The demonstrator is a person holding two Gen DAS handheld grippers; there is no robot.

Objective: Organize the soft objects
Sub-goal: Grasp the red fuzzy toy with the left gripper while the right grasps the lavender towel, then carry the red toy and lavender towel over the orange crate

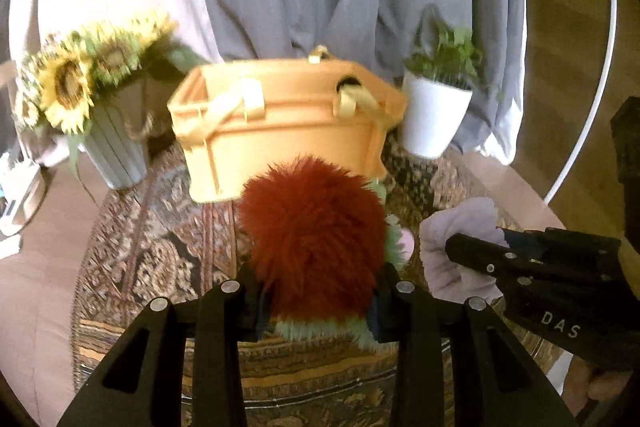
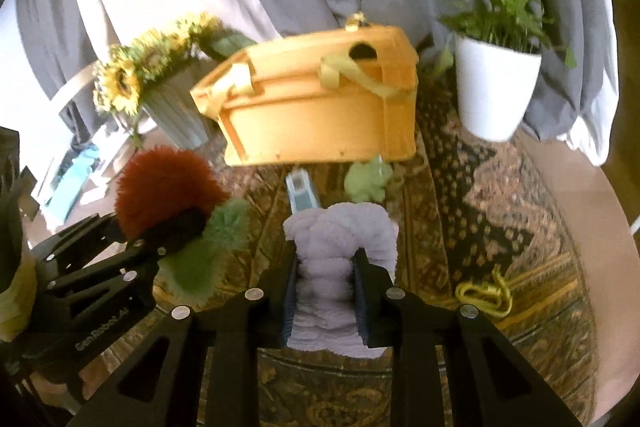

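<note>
Left gripper (image 1: 316,301): pinching the plush (image 1: 310,235), a red-and-green furry toy, by its lower part; most of its bulk stands clear above the fingers.
Right gripper (image 2: 325,293): pressed together on the cloth (image 2: 342,247), a lilac fluffy bundle bunched between the pads, its loose end sticking out ahead.
Basket (image 2: 316,115): orange, with ribbon handles, on the rug (image 2: 480,195) just ahead of both tools; likely where both soft things go.
Left on the rug: a small green toy (image 2: 366,181) and a white-and-teal device (image 2: 302,193) near the basket's base; a yellow cord (image 2: 486,293) to the right.
Risk, slip: fur and pile compress, so either grip may give way and drop its load short of the basket.
Risk, clash: the two tools hang close side by side; crossing over the rim together could knock them.
Risk, snag: the ribbon handles lie over the rim and could catch a finger or the cloth.
Risk, neighbours: the sunflowers (image 1: 76,83) and white pot (image 1: 434,115) flank the basket; a wide swing could tip either.
</note>
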